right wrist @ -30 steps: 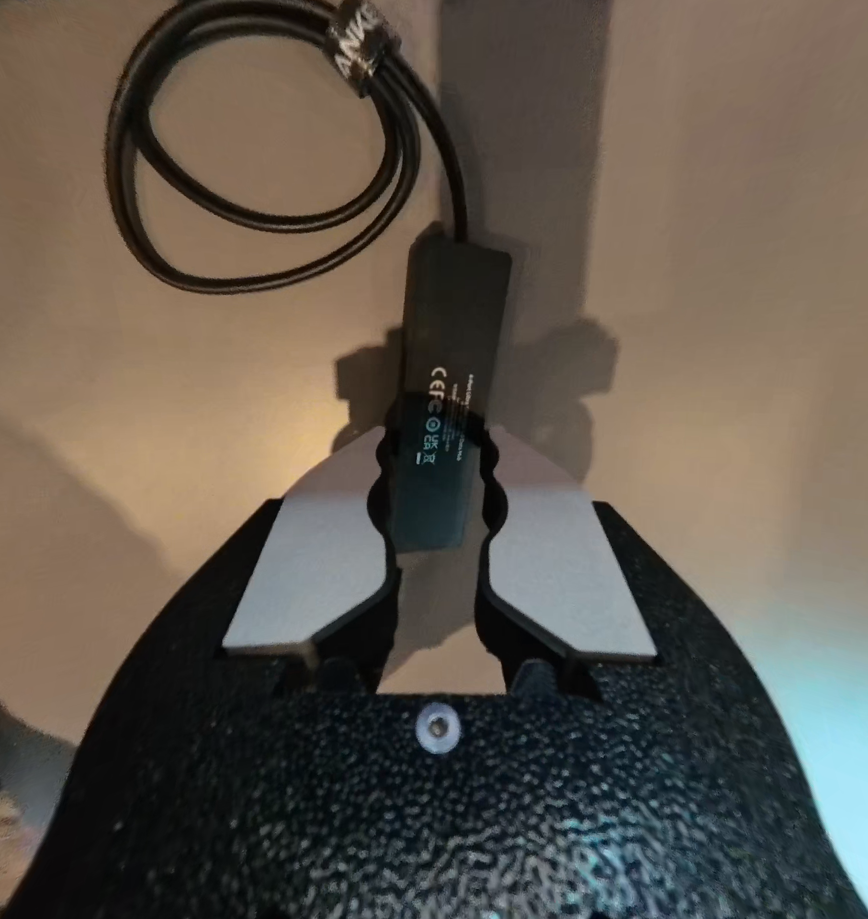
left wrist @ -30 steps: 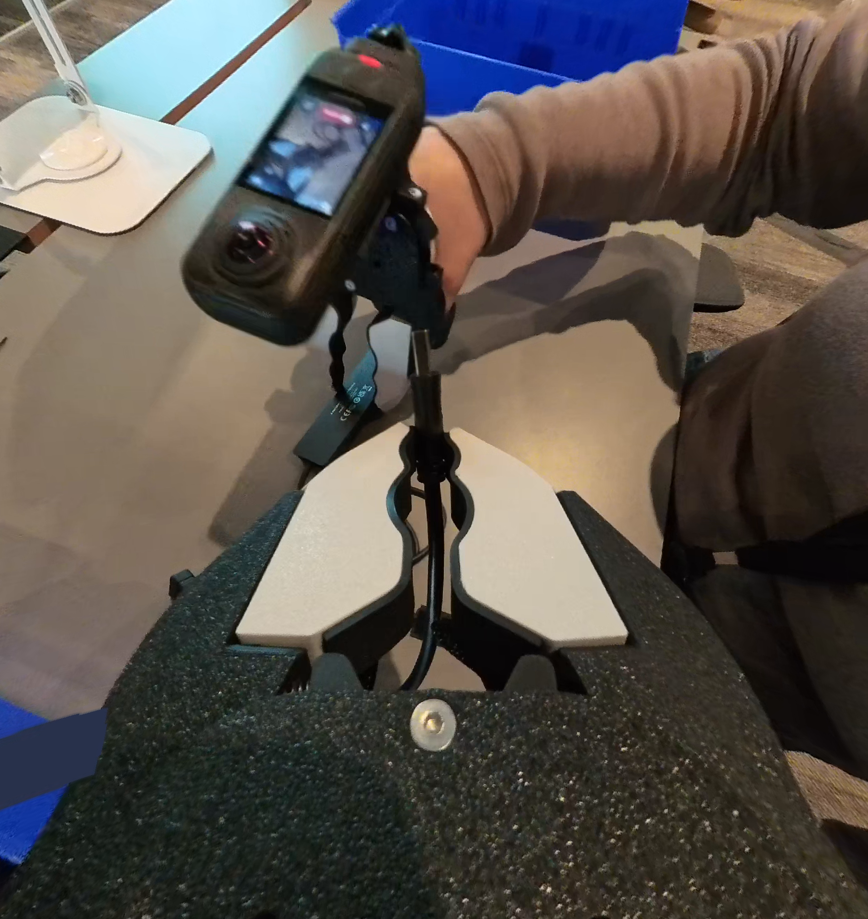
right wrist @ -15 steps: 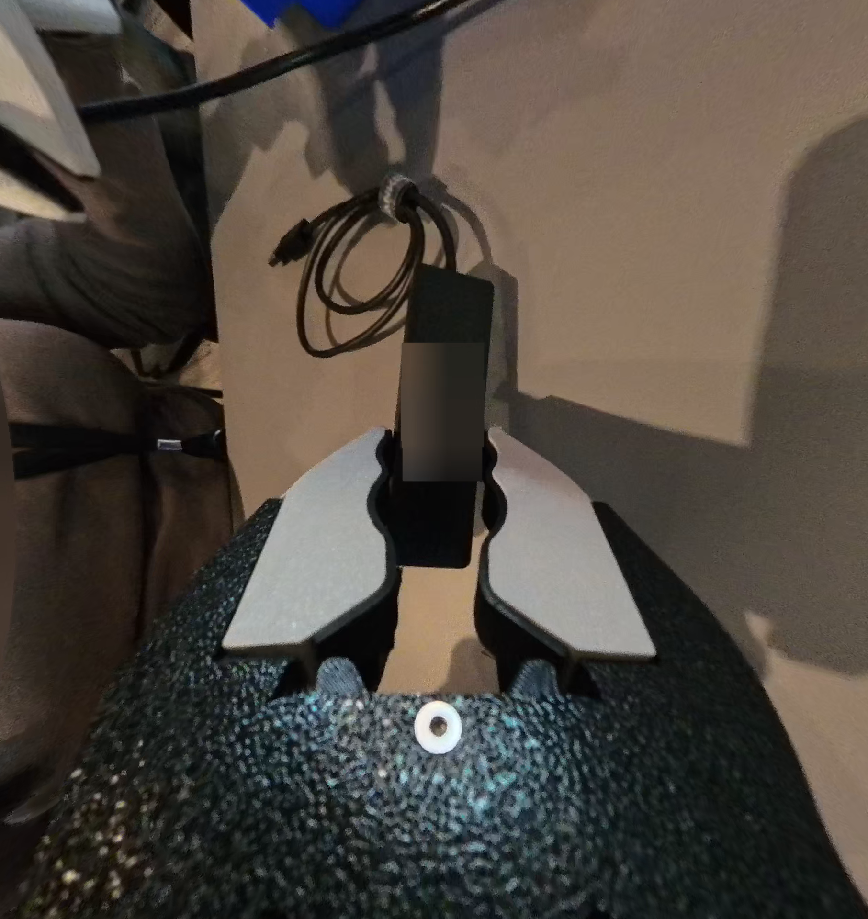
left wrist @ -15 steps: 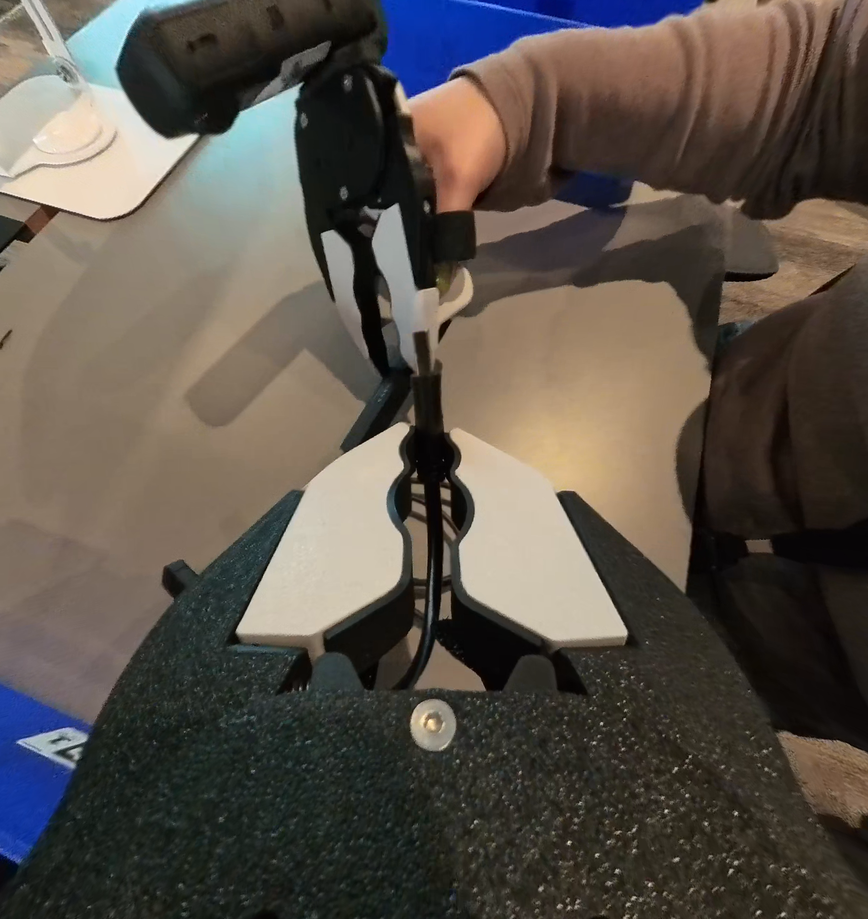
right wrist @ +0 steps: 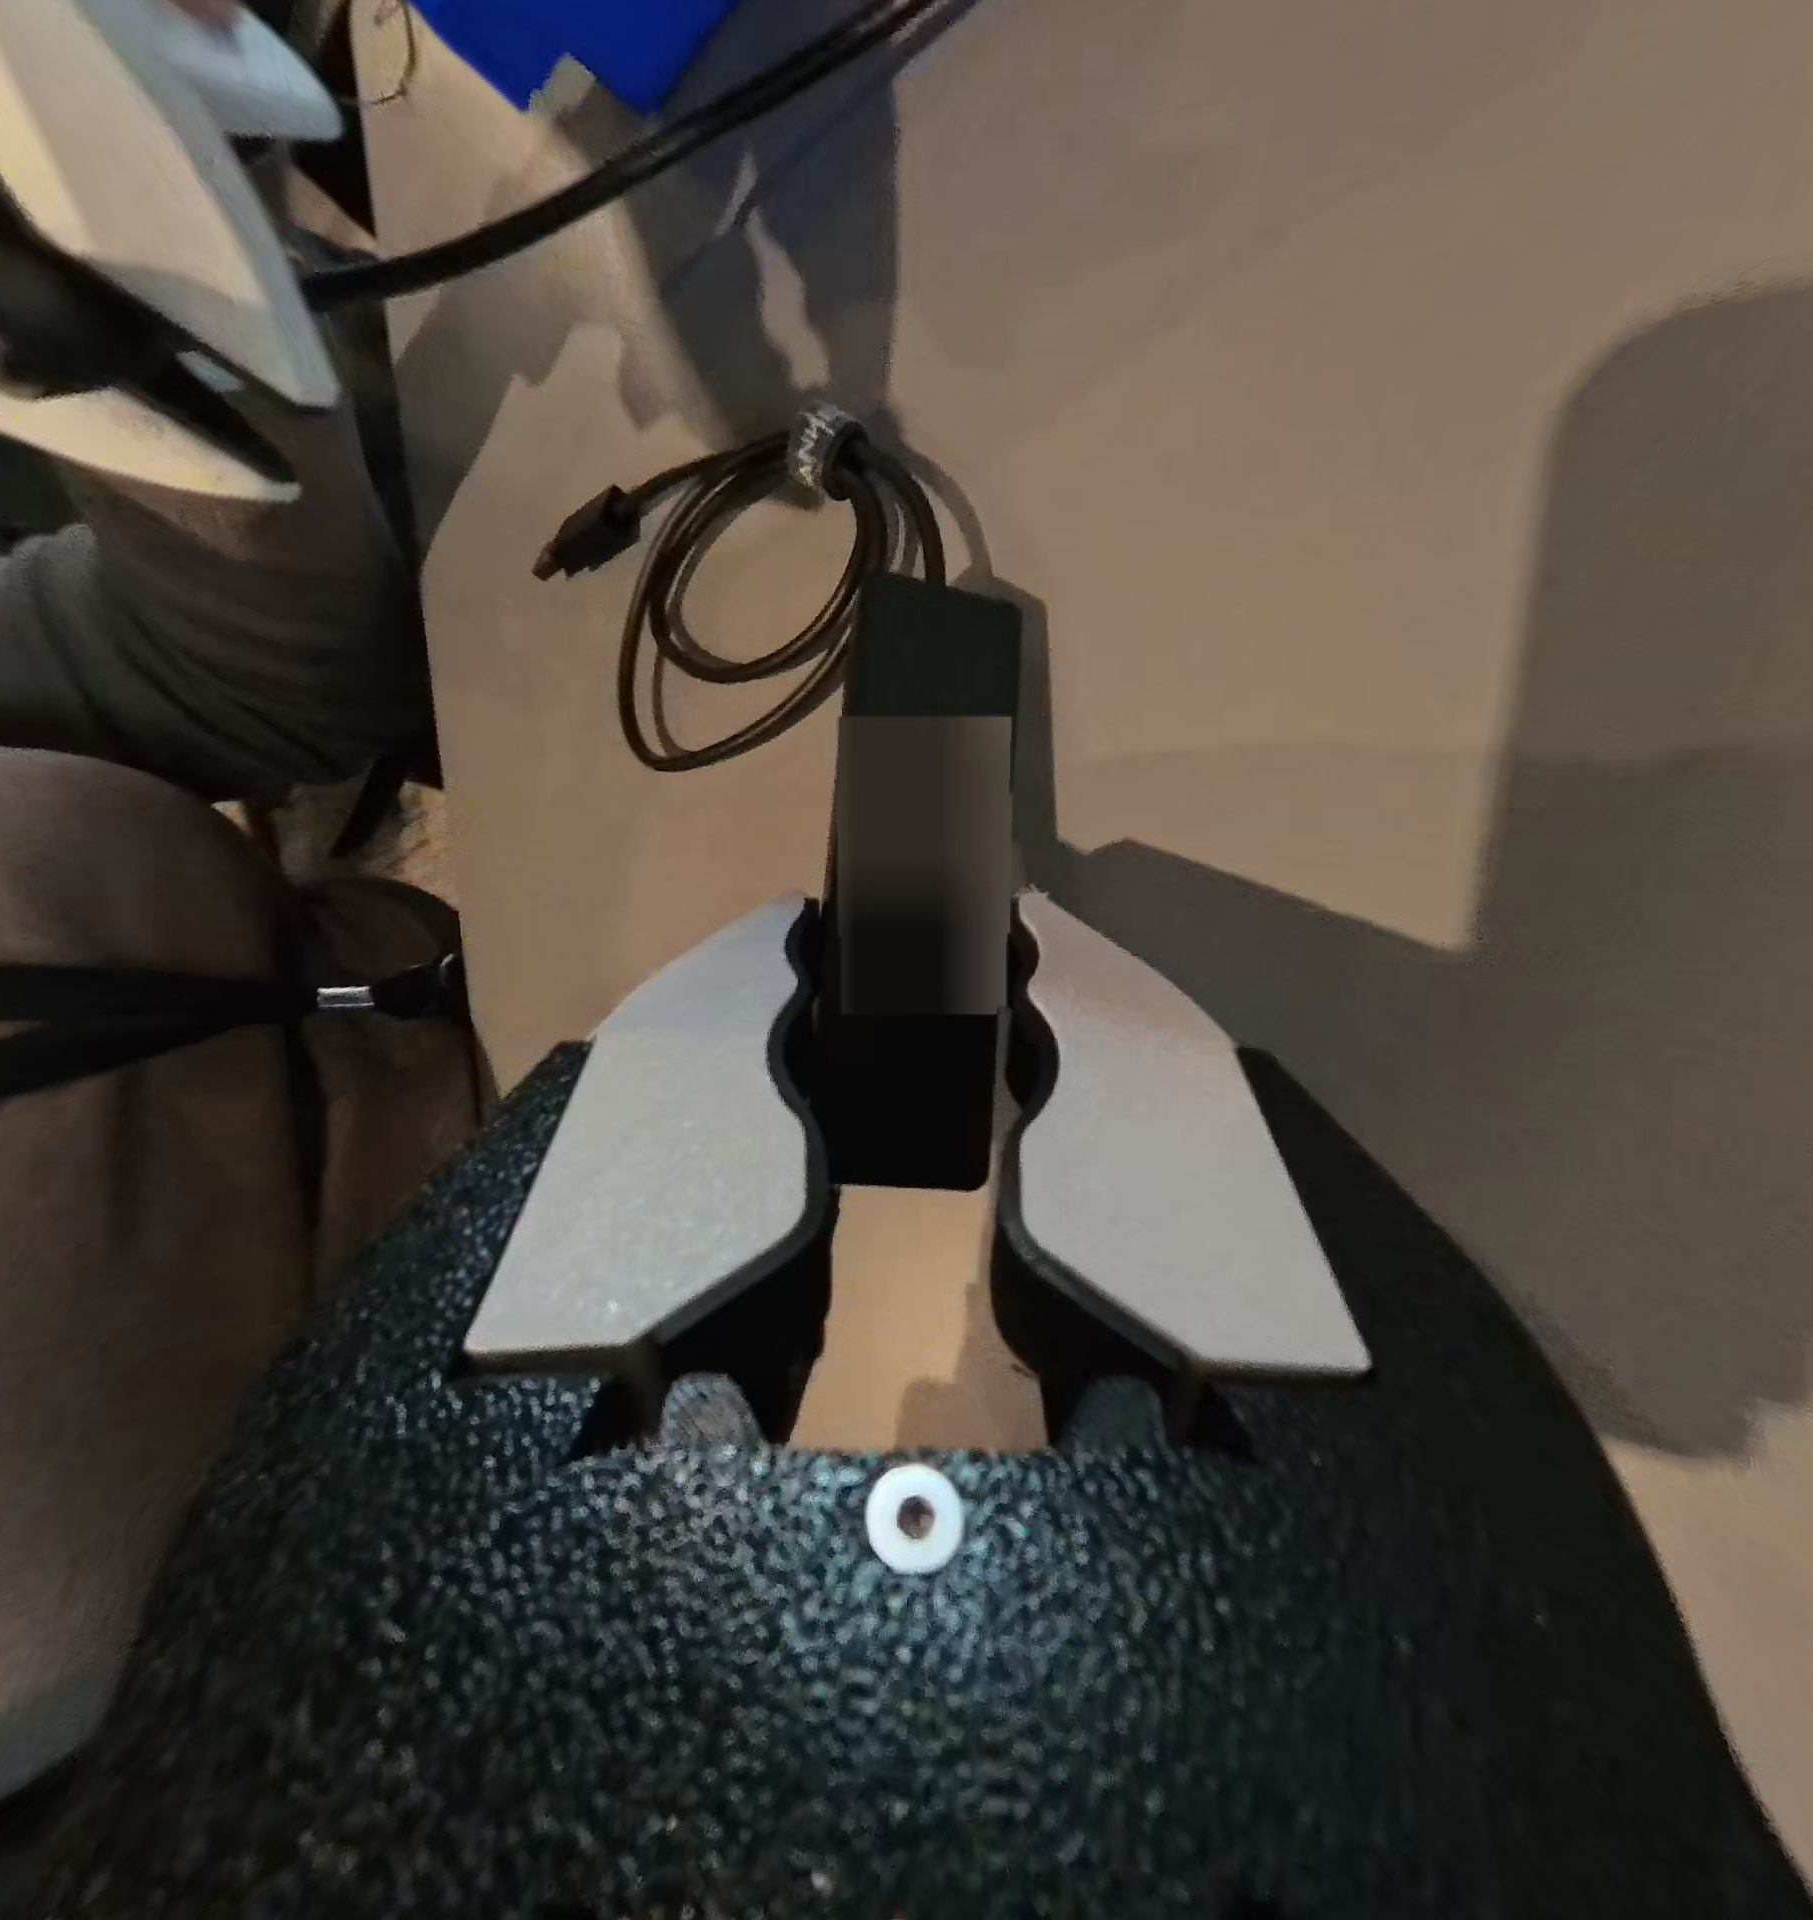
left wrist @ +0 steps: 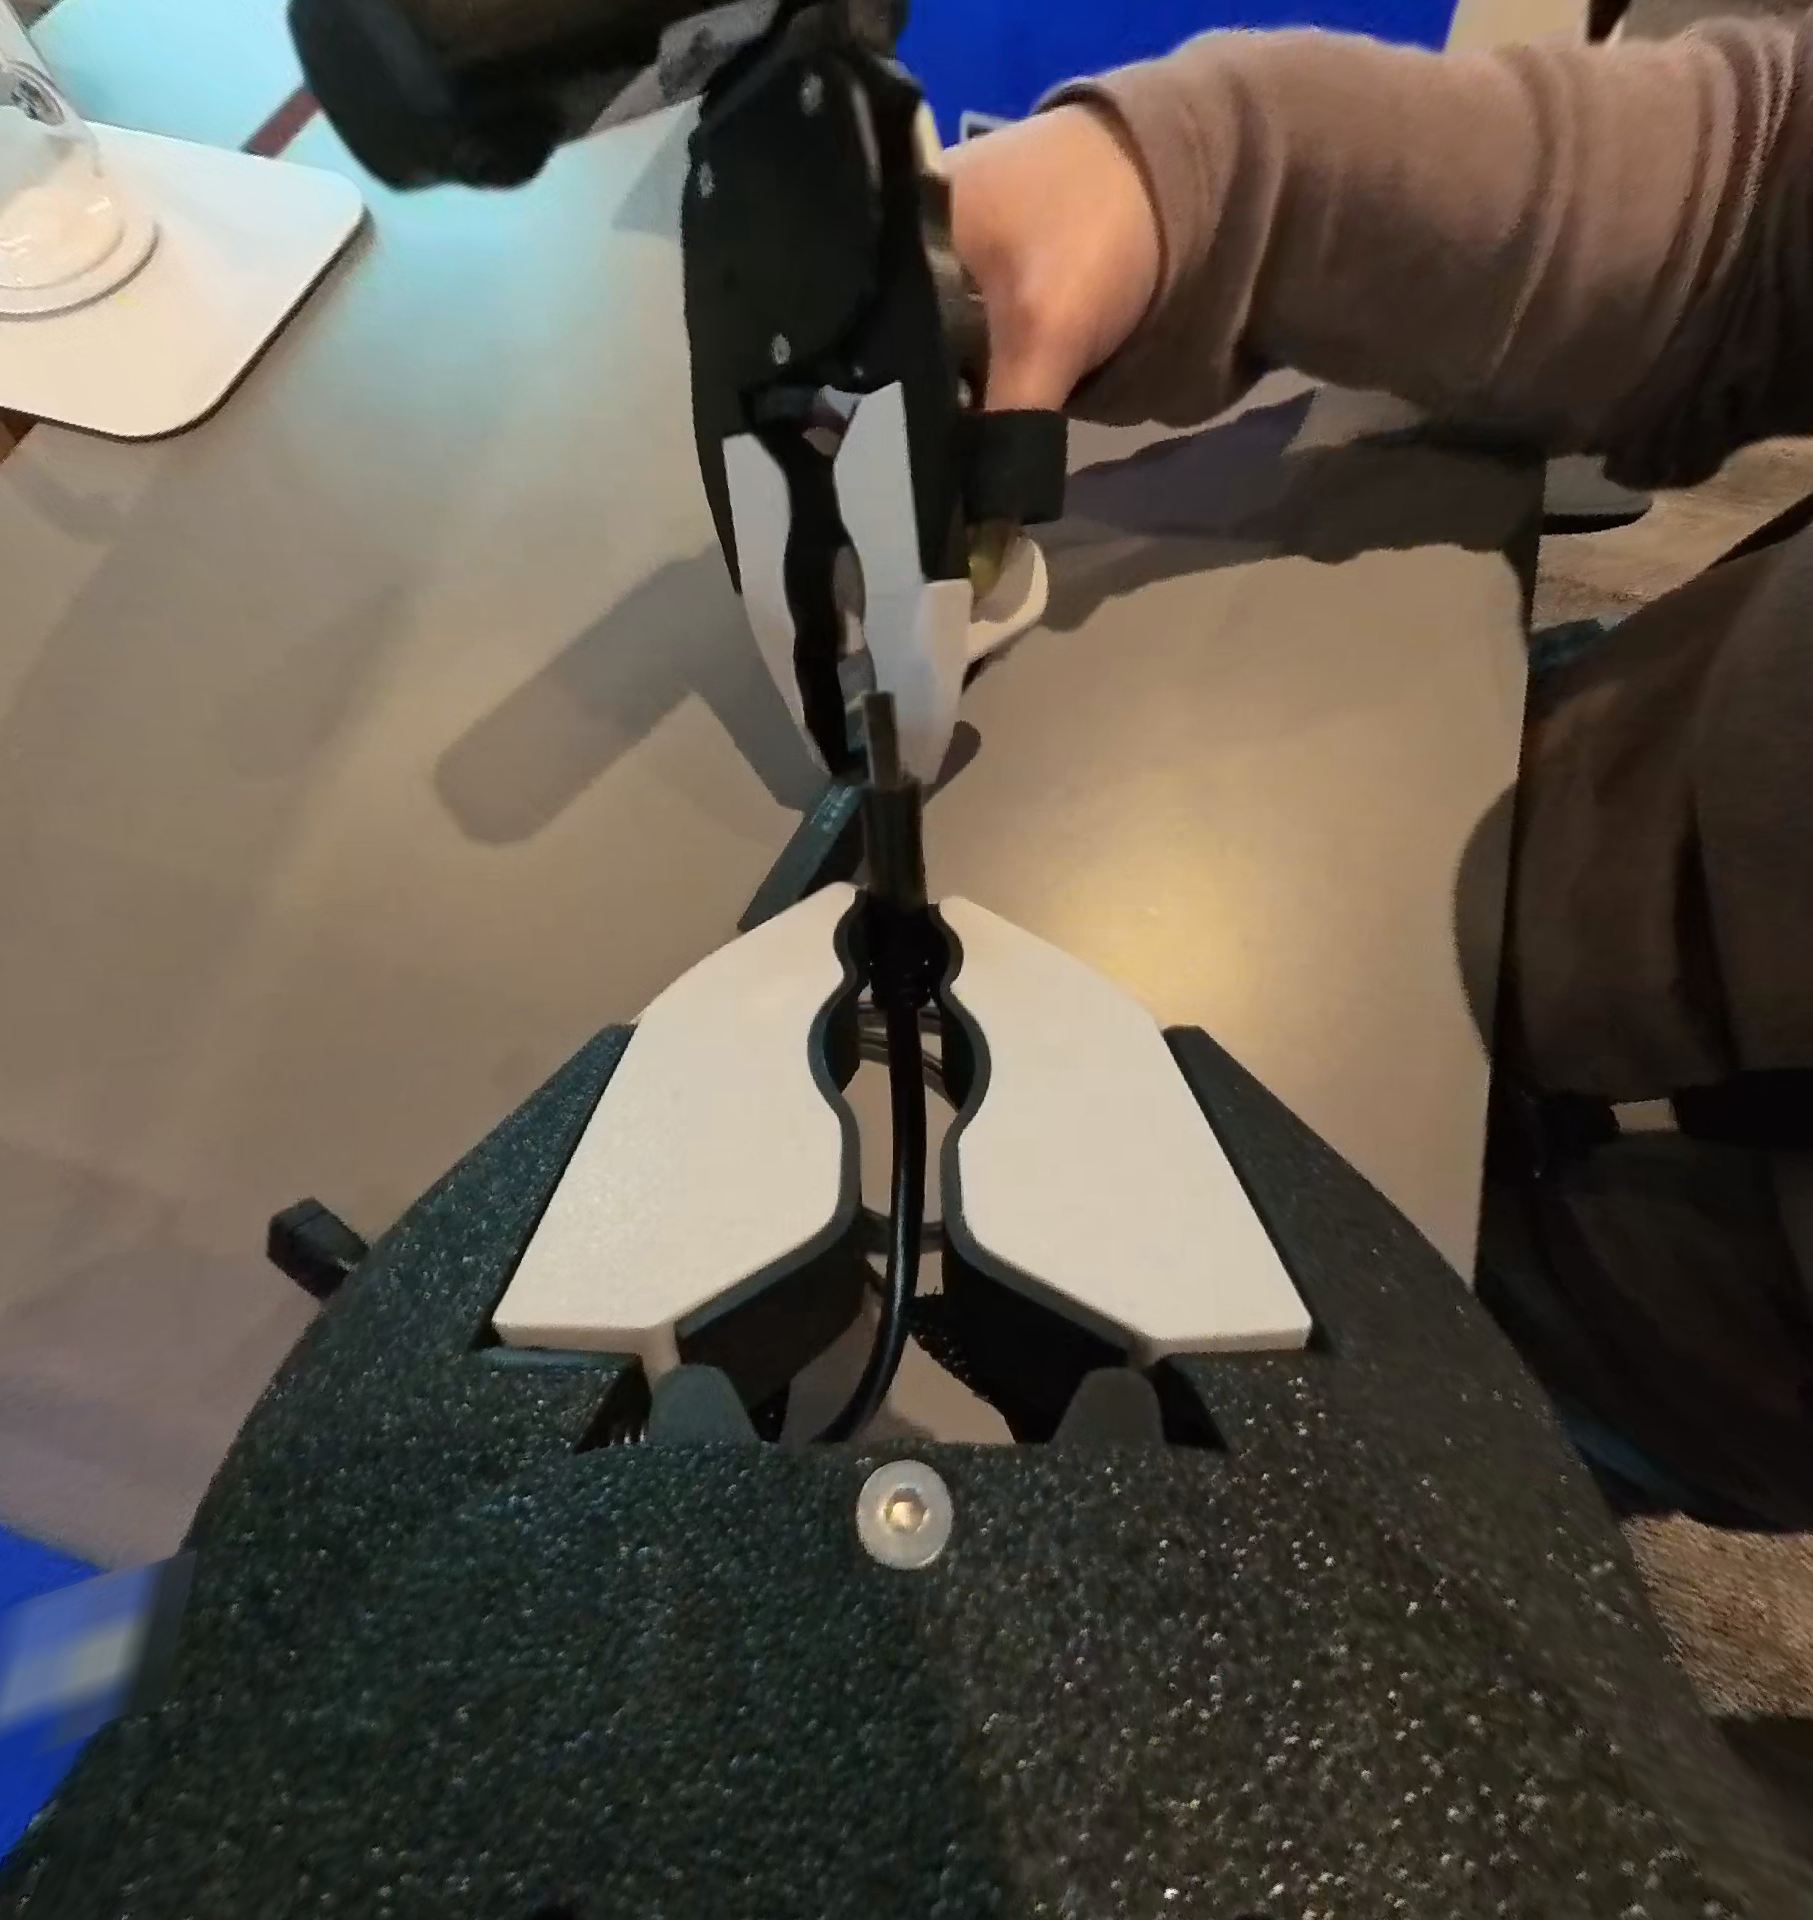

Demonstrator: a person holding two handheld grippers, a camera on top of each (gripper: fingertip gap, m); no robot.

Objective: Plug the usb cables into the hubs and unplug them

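Note:
My left gripper (left wrist: 894, 914) is shut on a black USB cable plug (left wrist: 889, 842), its metal tip pointing away, its cable (left wrist: 900, 1164) running back between the fingers. Right in front of it the right gripper (left wrist: 860, 717) points down at the table, held by a hand (left wrist: 1047, 260). In the right wrist view my right gripper (right wrist: 912, 935) is shut on a slim black USB hub (right wrist: 933, 665), lifted above the table. The hub's own cable (right wrist: 736, 623) hangs coiled and tied with a strap beyond it. The hub shows only as a dark edge (left wrist: 808, 852) in the left wrist view.
The grey-brown table (left wrist: 310, 675) lies under both grippers. A white stand base (left wrist: 133, 301) sits at the far left. A blue bin (left wrist: 995, 62) stands at the back, another blue thing (left wrist: 8, 1600) at the near left. The person's sleeve (left wrist: 1453, 229) and body (left wrist: 1691, 831) are on the right. Spacing between my two grippers at the tips: around 11 cm.
The right gripper has lifted the hub off the table and swung round, tipping downward. The hub's coiled cable now hangs under it. My left gripper keeps the plug just below the right fingertips.

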